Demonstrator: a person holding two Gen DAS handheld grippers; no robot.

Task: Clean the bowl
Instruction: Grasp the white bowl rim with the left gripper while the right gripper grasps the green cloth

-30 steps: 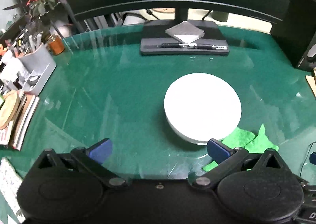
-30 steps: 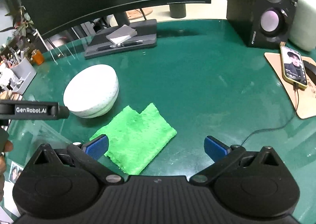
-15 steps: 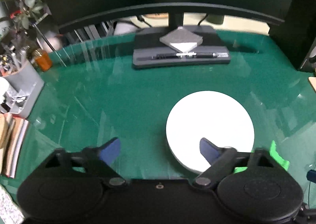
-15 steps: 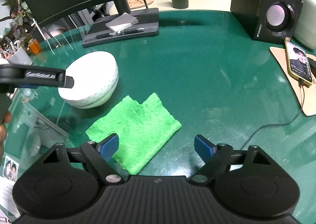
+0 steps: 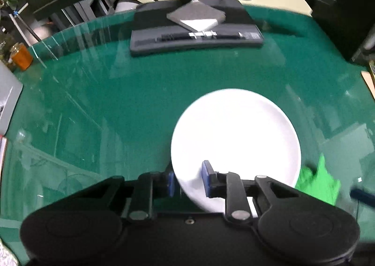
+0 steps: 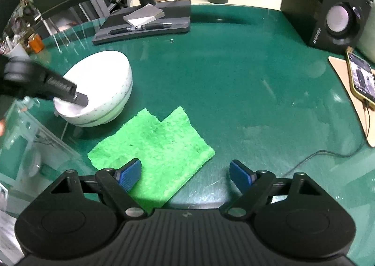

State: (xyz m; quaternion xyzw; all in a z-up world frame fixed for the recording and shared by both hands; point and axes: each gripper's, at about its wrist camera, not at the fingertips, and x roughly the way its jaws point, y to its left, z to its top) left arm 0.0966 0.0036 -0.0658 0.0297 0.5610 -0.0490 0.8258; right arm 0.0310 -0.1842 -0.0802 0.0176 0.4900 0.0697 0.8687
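Green counter (image 6: 234,73): holding the bowl (image 5: 234,144), reaching for the cloth (image 6: 152,148).
Left hand-held gripper (image 5: 187,180) had just closed on the bowl's rim; right hand-held gripper (image 6: 185,175), fingers apart but closing, should drop onto the cloth.

Left hand-held gripper (image 5: 187,180) jaws just closing, right hand-held gripper (image 6: 185,173) jaws narrowing

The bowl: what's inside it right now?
One finger of the left gripper reaches inside the white bowl, the other outside the near rim, jaws just closing on that wall. The interior looks plain white; glare and that finger hide part of the bottom.
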